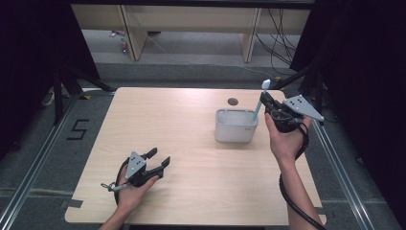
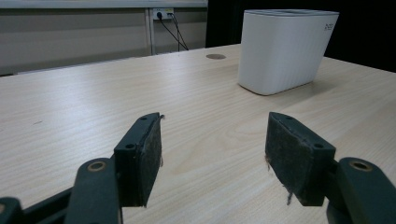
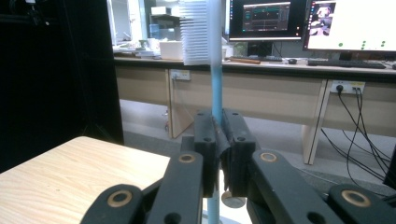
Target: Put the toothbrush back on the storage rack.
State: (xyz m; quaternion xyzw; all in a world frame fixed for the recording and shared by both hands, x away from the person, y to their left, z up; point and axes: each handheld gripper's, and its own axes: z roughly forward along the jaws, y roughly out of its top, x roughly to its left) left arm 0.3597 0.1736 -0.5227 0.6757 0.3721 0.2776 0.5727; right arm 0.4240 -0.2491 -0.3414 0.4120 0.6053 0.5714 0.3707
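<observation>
A light blue toothbrush [image 1: 261, 101] with white bristles [image 3: 195, 32] stands nearly upright, clamped by its handle [image 3: 216, 88] in my right gripper [image 1: 266, 103]. That gripper [image 3: 218, 140] is held at the right of the table, just right of a white ribbed holder [image 1: 235, 125], and the brush's lower end hangs over the holder's right rim. My left gripper [image 1: 159, 159] rests low near the front left of the table, jaws wide apart with nothing between them. In the left gripper view its pads [image 2: 144, 154] frame bare wood, and the white holder [image 2: 284, 49] stands farther off to the right.
The light wooden table [image 1: 182, 143] has a small round cable hole [image 1: 232, 101] behind the holder. A black cable [image 1: 292, 201] trails from the right gripper along the forearm. Beyond the table's far edge are desk legs and floor cables.
</observation>
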